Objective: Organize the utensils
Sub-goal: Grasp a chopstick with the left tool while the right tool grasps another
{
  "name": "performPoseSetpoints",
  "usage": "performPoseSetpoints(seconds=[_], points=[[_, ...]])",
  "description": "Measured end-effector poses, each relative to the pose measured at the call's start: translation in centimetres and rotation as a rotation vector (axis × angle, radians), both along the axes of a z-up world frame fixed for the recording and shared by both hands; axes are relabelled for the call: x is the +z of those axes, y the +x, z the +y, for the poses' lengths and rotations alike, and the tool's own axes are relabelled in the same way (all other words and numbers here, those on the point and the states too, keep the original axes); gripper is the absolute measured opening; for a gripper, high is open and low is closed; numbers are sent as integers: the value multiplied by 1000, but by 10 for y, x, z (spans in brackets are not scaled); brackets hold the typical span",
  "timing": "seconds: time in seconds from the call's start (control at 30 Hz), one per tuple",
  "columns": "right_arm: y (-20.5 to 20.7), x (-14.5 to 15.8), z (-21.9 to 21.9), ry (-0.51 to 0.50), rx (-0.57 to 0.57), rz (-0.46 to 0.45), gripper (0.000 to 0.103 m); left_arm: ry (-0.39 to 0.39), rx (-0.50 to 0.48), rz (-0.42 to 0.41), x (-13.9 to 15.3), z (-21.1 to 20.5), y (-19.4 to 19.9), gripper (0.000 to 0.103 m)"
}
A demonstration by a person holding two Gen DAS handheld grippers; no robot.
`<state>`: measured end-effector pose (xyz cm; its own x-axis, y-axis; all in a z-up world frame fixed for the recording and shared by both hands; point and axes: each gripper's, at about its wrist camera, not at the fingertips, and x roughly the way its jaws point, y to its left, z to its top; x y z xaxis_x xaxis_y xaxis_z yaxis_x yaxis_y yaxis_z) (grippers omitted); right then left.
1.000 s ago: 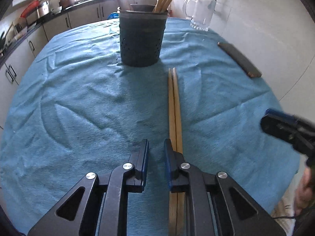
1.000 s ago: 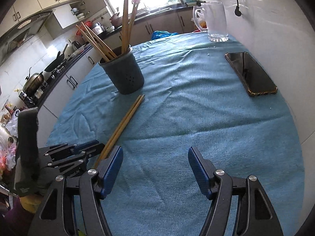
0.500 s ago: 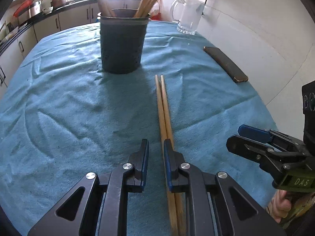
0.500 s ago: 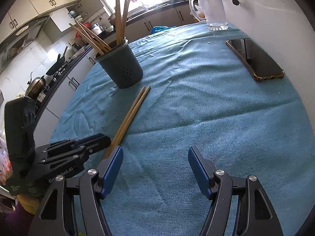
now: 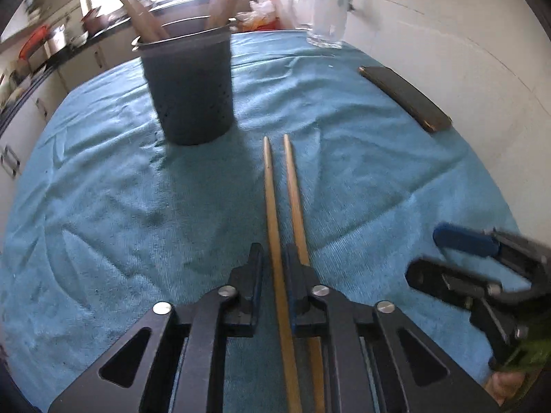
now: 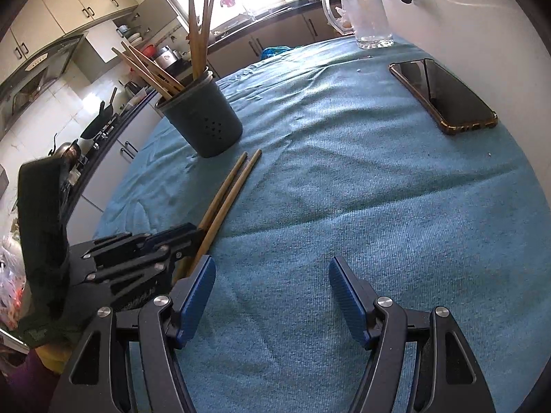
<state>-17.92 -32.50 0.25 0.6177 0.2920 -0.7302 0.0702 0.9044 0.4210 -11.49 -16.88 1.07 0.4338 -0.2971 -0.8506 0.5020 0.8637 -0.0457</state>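
Where cloth [image 6: 344, 206] lies bare: right gripper [image 6: 272, 296], jaws wide.

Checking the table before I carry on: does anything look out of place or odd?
Yes. Two loose wooden chopsticks lie flat on the blue cloth beside the dark perforated holder, which holds the others. The left gripper straddles only one; the other lies outside its jaws.

I count two loose chopsticks [image 6: 230, 195] on one blue cloth [image 6: 344, 189], and one dark utensil holder [image 6: 203, 117]. In the holder I make out at least six upright sticks [image 6: 199, 31]; the exact number is unclear. One phone [image 6: 444, 96] and one clear glass jug [image 6: 365, 13] complete the table. I operate two grippers: left gripper [image 5: 273, 270], right gripper [image 6: 272, 289].
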Motion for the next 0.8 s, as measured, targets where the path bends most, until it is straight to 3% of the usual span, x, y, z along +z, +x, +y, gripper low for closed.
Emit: performPoseSetpoints(seconds=[0.33,0.47,0.53,0.7,0.77,0.8], points=[[7,3,1,-11,23,24,73,-86,202,187,5,75,11,7],[24,12,20,-41,70,18,73,-76,210,173,8,80,17,10],[35,16,40,-80,115,22,73,-97,222,186,6,81,22,16],[57,7,77,-176,174,77,73,-145,246,188,4,86,25,17],[60,3,84,-214,180,89,63,-168,255,189,4,91,22,16],[60,1,87,-240,181,100,48,-170,258,189,3,92,21,13]])
